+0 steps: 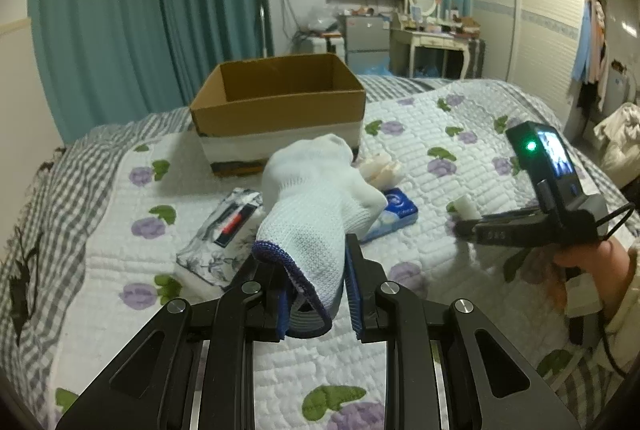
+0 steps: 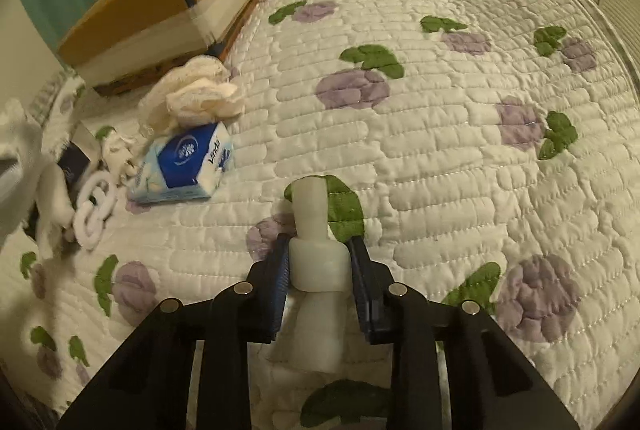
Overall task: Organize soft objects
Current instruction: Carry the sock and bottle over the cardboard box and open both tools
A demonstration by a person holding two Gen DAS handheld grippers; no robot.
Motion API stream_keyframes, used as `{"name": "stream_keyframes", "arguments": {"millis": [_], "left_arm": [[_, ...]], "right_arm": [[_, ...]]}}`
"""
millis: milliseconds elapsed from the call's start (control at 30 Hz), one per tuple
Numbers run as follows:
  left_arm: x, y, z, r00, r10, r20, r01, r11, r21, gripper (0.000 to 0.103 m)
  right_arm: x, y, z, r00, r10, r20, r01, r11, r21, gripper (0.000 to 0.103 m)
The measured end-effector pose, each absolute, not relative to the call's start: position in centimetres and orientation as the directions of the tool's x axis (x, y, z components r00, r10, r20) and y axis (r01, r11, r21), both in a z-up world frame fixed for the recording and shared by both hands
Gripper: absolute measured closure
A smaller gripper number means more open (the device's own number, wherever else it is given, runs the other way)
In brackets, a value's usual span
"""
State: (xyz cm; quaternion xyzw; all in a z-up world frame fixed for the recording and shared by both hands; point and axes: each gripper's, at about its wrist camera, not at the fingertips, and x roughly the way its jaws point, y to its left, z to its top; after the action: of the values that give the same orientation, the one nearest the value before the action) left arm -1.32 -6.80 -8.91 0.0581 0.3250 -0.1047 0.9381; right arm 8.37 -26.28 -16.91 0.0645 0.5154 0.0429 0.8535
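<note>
Left claw (image 1: 314,270) clamps white glove (image 1: 316,205) by its cuff, fingers pointing far toward cardboard box (image 1: 280,101) dead ahead. Right claw (image 2: 320,270) grips white foam piece (image 2: 316,258), box far-left.

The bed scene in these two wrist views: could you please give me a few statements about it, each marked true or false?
1. The left tongs grip a white knit glove by its blue-edged cuff. True.
2. The right tongs are empty. False: they are shut on a white foam piece.
3. The cardboard box stands on the bed with its top open. True.
4. The blue tissue pack lies inside the box. False: it lies on the quilt, in front of the box.
5. A crumpled cream cloth lies between the tissue pack and the box. True.
</note>
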Motion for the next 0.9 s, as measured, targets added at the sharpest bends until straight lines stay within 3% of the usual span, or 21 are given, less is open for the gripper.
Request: {"name": "stream_keyframes", "arguments": {"millis": [300,567,733,900], "left_arm": [[-1.6,-4.8,-6.3,0.79,-0.168,-0.59,0.237,0.971,0.042,0.081],[2.1,-4.5,0.7,0.847,-0.184,-0.5,0.267,0.959,0.099,0.08],[7.9,-5.0,2.9,0.847,-0.216,-0.486,0.287,0.955,0.074,0.08],[15.4,-5.2,1.3,0.837,-0.172,-0.52,0.251,0.964,0.086,0.08]], "right_arm": [[7.2,-22.8,-7.8,0.611,0.177,-0.772,-0.168,0.982,0.092,0.076],[11.5,-18.5,2.1,0.706,0.275,-0.652,-0.293,0.952,0.084,0.075],[17.8,-16.6,3.4,0.717,0.32,-0.62,-0.332,0.938,0.1,0.075],[24.1,-15.6,0.9,0.696,0.346,-0.629,-0.33,0.932,0.148,0.075]]}}
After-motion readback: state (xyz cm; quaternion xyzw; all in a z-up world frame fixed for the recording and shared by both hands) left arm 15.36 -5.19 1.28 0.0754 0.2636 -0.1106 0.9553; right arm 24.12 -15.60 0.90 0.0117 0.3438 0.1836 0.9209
